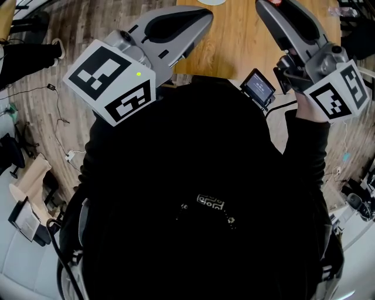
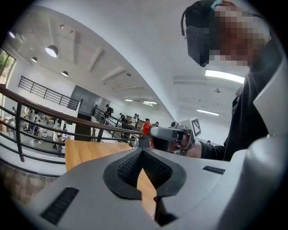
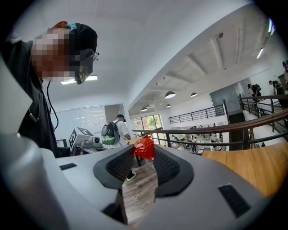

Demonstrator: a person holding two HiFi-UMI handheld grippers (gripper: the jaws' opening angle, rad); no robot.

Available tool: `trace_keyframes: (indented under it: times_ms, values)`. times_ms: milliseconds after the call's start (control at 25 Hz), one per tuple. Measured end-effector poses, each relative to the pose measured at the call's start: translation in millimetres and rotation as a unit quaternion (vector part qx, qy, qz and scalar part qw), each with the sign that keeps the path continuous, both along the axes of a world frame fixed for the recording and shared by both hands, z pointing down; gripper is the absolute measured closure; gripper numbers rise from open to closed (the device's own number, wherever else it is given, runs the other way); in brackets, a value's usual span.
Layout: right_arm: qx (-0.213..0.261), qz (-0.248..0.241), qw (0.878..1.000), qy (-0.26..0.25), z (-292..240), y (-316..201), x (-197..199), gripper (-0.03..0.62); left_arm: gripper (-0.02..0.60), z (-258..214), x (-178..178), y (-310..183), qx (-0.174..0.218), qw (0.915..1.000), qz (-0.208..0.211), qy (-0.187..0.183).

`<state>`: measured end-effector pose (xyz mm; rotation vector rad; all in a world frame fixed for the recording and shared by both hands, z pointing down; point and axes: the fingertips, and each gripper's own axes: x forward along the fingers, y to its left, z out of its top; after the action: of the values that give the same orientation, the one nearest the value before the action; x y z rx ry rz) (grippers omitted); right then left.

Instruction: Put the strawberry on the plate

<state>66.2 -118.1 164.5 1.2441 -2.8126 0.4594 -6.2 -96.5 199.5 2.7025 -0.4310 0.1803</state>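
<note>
**Strawberry gripped, plate not yet reached**

The left gripper [image 2: 142, 155] is idle, its jaws closed tip to tip on nothing. Ahead is the wooden surface [image 1: 240, 41]. At its far edge is what may be the plate [image 1: 211, 2], though only a pale rim shows. The right gripper [image 3: 144, 152] has its jaws pinched on the strawberry [image 3: 144, 147], held in the air. I judge the carry is under way. Next, the fruit needs bringing over the plate, lowering, and releasing.

Wooden table [image 1: 246, 41], plank floor [image 1: 88, 23], dark railings [image 2: 46, 109]
</note>
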Motion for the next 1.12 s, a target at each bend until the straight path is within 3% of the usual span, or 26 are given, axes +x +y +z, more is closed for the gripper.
trace_keyframes:
  times_ms: [320,480,640,880,1120]
  values:
    - [-0.019,-0.004,0.999,-0.025,21.9,-46.5,45.8,0.45,0.583,12.7,37.7,-46.7,-0.019,0.9995,-0.018,-0.016]
    - [-0.029,0.0,0.999,-0.041,36.0,-43.2,60.0,0.45,0.583,23.5,51.1,-43.4,-0.031,0.9989,-0.016,-0.032]
    - [-0.054,0.003,0.996,-0.067,58.7,-41.1,74.7,0.45,0.583,29.3,53.4,-44.8,-0.05,0.9978,-0.019,-0.038]
    - [-0.062,0.001,0.996,-0.061,62.5,-60.4,82.2,0.45,0.583,33.8,45.9,-52.2,-0.073,0.9959,-0.024,-0.048]
    - [-0.058,0.038,0.996,-0.055,46.8,-58.0,74.9,0.45,0.583,19.2,33.3,-61.5,-0.059,0.9972,0.008,-0.045]
